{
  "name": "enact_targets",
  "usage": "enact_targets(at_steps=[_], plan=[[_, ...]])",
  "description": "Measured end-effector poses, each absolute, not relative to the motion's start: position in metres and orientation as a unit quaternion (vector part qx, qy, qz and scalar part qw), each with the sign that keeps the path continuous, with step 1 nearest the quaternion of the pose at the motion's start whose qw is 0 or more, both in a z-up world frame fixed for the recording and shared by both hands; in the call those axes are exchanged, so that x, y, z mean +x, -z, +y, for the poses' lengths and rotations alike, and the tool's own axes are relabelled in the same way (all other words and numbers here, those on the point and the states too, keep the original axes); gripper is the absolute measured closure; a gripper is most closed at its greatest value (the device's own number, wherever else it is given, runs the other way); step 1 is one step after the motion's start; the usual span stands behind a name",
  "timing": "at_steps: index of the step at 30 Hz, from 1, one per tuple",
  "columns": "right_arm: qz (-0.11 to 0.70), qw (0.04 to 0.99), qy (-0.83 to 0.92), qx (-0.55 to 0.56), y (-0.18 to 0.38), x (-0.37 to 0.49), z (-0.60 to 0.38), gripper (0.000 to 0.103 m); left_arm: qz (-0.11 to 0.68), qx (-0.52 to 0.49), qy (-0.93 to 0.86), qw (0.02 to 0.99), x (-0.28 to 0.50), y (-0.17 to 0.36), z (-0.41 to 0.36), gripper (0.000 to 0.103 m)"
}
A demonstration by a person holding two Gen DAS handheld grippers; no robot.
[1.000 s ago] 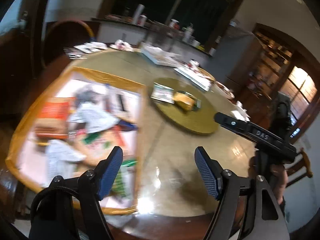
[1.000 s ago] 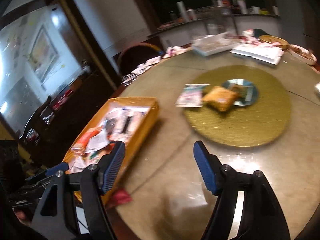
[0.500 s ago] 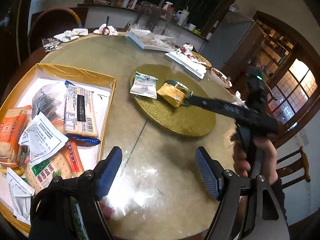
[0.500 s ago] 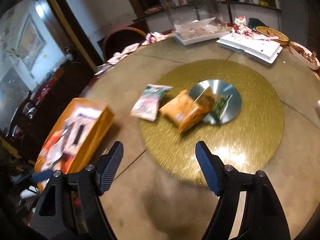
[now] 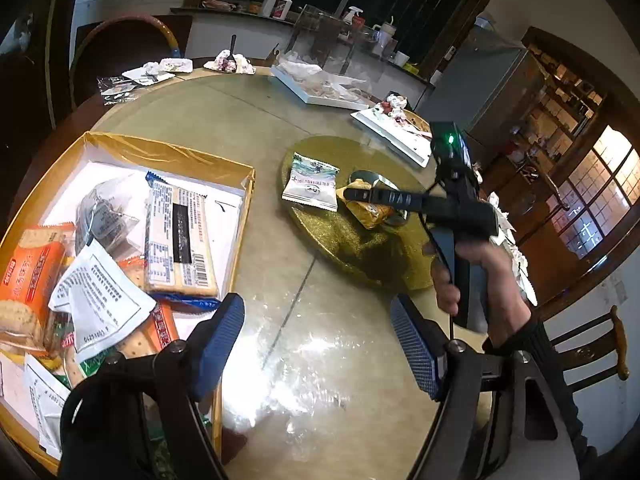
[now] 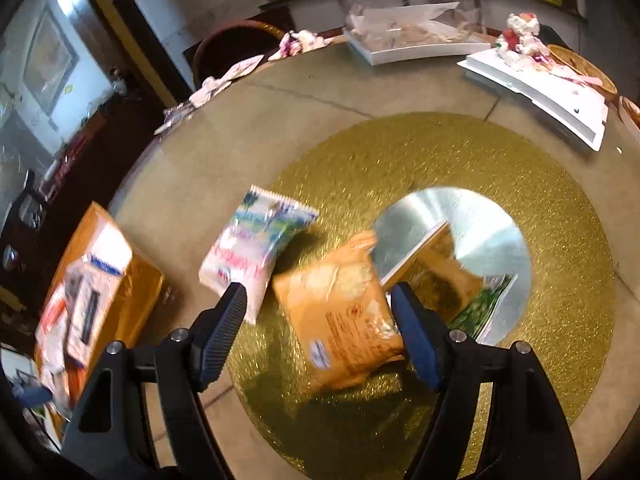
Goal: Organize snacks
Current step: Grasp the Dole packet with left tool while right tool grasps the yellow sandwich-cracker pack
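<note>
Round table [image 5: 248,120], glass-topped, glare on the near side. Gold-walled box [image 5: 168,156] at near left, crowded with snack packs: long cracker pack [image 5: 178,236] lying label-up, orange biscuit pack [image 5: 28,276] at the far left of the box, white printed sachets on top of the pile. Gold glitter turntable [image 6: 400,152] at table centre with a silver disc [image 6: 492,240] in its middle. On the turntable: white-and-blue snack pouch [image 6: 256,256] at its left edge, orange snack pack [image 6: 344,312] just right of it and touching it or nearly so, a brown-and-green pack [image 6: 452,284] lying on the disc against the orange one. White trays [image 6: 416,48] with wrapper litter at the far side. Right gripper [image 6: 320,324], held by a hand [image 5: 480,280] in a dark sleeve, points steeply down over the orange snack pack; jaws wide, pack framed between the blue pads, not clamped; whether the tips touch it I cannot tell. Left gripper [image 5: 316,344] sits over bare glass just right of the box, jaws wide, nothing between them.
</note>
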State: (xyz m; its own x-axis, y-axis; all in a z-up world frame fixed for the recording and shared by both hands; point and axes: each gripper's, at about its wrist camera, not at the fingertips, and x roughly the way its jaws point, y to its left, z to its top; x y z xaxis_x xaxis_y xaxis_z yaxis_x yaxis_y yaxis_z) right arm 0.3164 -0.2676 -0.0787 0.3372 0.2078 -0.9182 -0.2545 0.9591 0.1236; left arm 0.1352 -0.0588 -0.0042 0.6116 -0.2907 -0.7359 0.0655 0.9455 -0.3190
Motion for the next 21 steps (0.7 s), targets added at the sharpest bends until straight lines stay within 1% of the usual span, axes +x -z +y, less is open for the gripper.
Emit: enact_targets(at_steps=[1,2,3,4,5,9,17,21], plan=[[0.559,0.817,-0.134,-0.031,0.081,0.313,-0.266,0.030,0.431,-0.129,0.101,0.888,0.137,0.004,-0.060,0.027],[0.563,0.816,-0.126,-0.040,0.084,0.310,-0.264,0.040,0.432,-0.125,0.102,0.887,0.139,0.003,-0.063,0.027],[0.561,0.817,-0.123,-0.047,0.085,0.308,-0.264,0.045,0.432,-0.121,0.104,0.887,0.141,0.002,-0.066,0.027],[0.561,0.817,-0.122,-0.052,0.084,0.305,-0.263,0.047,0.432,-0.116,0.106,0.888,0.142,0.001,-0.069,0.027],[0.563,0.817,-0.118,-0.050,0.083,0.303,-0.265,0.052,0.433,-0.109,0.106,0.889,0.145,0.001,-0.072,0.027],[0.572,0.813,-0.110,-0.023,0.078,0.279,-0.278,0.054,0.453,-0.100,0.108,0.879,0.160,0.008,-0.078,0.027],[0.571,0.819,-0.048,0.035,0.052,0.169,-0.319,0.054,0.474,-0.083,0.095,0.872,0.189,0.028,-0.094,0.027],[0.558,0.827,-0.017,0.070,0.042,0.122,-0.341,0.054,0.477,-0.078,0.087,0.871,0.219,0.031,-0.103,0.027]])
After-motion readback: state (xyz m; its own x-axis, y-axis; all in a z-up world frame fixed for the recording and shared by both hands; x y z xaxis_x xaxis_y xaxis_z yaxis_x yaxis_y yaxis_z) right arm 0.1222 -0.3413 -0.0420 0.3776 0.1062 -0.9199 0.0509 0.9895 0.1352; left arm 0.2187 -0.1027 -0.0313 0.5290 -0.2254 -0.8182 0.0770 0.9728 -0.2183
